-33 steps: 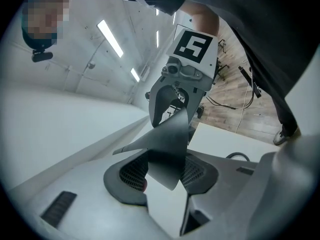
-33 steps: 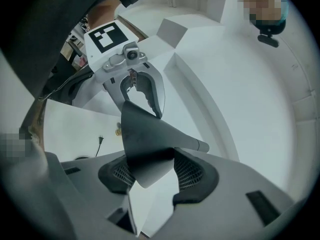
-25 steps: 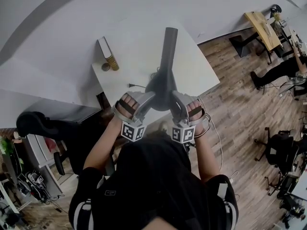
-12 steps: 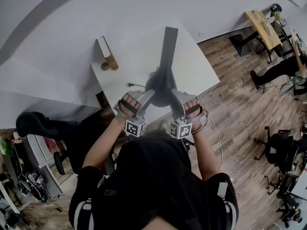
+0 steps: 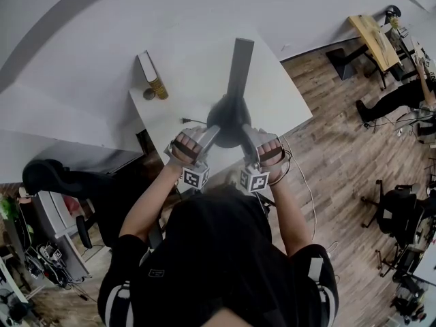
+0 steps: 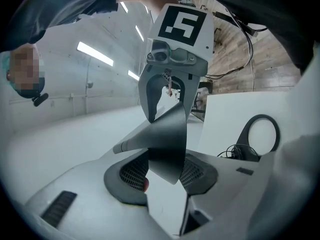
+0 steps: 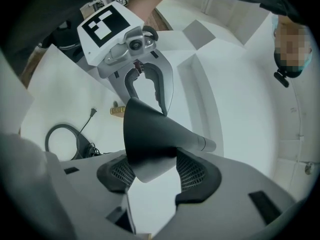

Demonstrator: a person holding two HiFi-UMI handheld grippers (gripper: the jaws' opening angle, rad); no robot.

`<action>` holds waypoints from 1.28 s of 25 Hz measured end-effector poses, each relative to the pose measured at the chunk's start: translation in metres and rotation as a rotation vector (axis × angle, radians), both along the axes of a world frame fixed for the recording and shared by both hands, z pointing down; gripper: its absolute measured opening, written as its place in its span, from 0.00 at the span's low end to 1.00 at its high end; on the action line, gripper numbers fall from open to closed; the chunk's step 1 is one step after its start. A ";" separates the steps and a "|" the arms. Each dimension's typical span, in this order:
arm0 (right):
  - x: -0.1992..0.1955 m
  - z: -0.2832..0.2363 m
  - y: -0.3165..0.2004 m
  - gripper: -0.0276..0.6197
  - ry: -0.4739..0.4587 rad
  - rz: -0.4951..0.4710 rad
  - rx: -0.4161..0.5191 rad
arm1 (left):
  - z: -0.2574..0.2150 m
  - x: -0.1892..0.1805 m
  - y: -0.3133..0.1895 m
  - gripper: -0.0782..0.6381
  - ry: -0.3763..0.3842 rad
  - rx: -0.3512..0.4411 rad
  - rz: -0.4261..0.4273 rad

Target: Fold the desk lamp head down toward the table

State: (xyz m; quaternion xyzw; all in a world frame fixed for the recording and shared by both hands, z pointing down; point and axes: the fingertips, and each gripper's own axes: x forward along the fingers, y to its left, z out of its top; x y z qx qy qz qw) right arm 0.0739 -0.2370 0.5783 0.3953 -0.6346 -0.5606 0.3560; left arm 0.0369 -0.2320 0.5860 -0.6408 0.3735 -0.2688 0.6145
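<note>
The dark cone-shaped lamp head hangs over the white table on its straight arm. My left gripper and right gripper clamp the cone's rim from opposite sides. In the left gripper view the lamp head sits wedged between the ribbed pads. In the right gripper view the lamp head is likewise pinched between the pads. The right jaws have spread slightly wider on the cone over the last second. The lamp's ring-shaped foot and its cable lie on the table below.
A box and a gold cylinder stand at the table's left edge, with a loose plug nearby. To the right is wooden floor with office chairs, a far desk and another person.
Both grippers have sunk a little with the lamp head between them and rolled, so the marker cubes stand closer together. The lamp arm looks slightly flatter.
</note>
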 end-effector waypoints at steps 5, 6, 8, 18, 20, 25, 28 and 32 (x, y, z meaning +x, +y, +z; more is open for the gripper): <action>-0.001 0.004 -0.004 0.41 0.019 0.009 0.031 | 0.003 -0.001 -0.005 0.35 -0.004 0.045 -0.019; -0.001 0.004 -0.005 0.41 0.022 0.010 0.038 | 0.005 -0.001 -0.005 0.35 -0.007 0.053 -0.025; -0.002 0.004 -0.006 0.41 0.028 0.009 0.052 | 0.006 -0.001 -0.007 0.35 -0.007 0.068 -0.036; 0.000 0.014 -0.013 0.43 0.039 0.011 0.058 | 0.015 0.002 -0.015 0.35 0.010 0.073 -0.057; 0.000 0.013 -0.013 0.43 0.033 0.005 0.061 | 0.016 0.002 -0.015 0.35 0.017 0.070 -0.056; 0.000 0.016 -0.013 0.43 0.021 0.008 0.057 | 0.016 0.002 -0.015 0.35 0.038 0.054 -0.060; -0.003 0.013 -0.010 0.42 0.022 -0.002 0.055 | 0.015 0.001 -0.013 0.36 0.041 0.048 -0.063; -0.004 0.013 -0.011 0.43 0.024 -0.001 0.020 | 0.015 0.001 -0.015 0.36 0.021 0.051 -0.077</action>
